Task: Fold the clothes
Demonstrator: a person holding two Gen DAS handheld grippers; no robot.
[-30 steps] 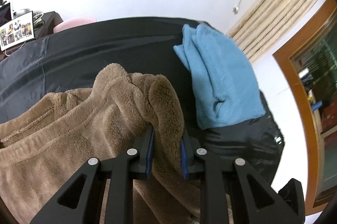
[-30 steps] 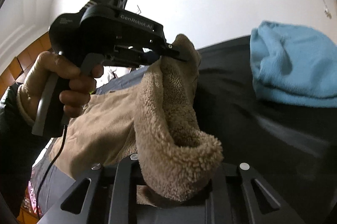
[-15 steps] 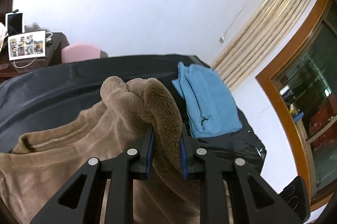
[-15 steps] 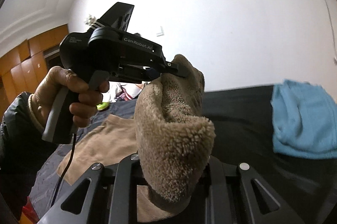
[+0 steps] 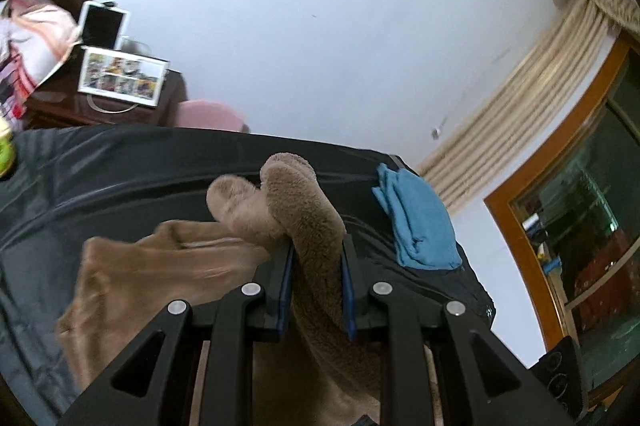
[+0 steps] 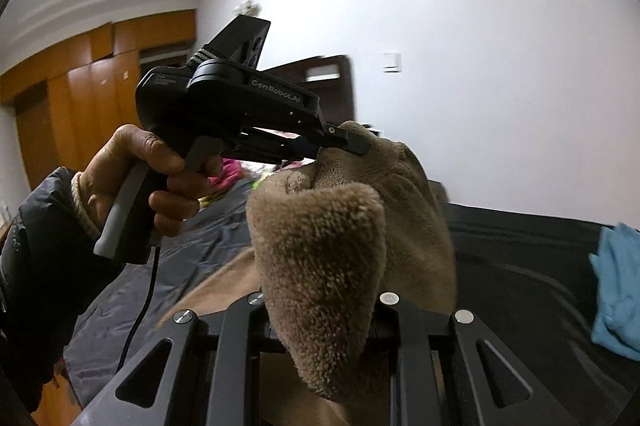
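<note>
A brown fleece garment (image 5: 160, 266) hangs lifted over a bed with a black cover (image 5: 120, 166). My left gripper (image 5: 316, 262) is shut on a thick fold of it, which bulges up between the blue pads. My right gripper (image 6: 324, 330) is shut on another fold of the same brown fleece garment (image 6: 320, 266), whose fuzzy cloth hides the pads. In the right wrist view a hand (image 6: 136, 162) holds the left gripper (image 6: 348, 146) just above and behind that fold. A folded blue garment (image 5: 420, 226) lies at the bed's far right corner; the blue garment (image 6: 616, 286) shows at the right edge too.
A dark wooden side table (image 5: 100, 106) with a photo frame (image 5: 120, 76) and a tablet (image 5: 102, 26) stands beyond the bed. A pink cushion (image 5: 208, 114) sits behind the bed's far edge. Curtains (image 5: 540, 98) and a wood-framed window (image 5: 580, 226) are at right. Orange wardrobes (image 6: 80, 106) line the left.
Both grippers have risen and pulled back, lifting the brown garment higher off the bed. The blue garment now looks smaller and farther away. Both grips stayed shut.
</note>
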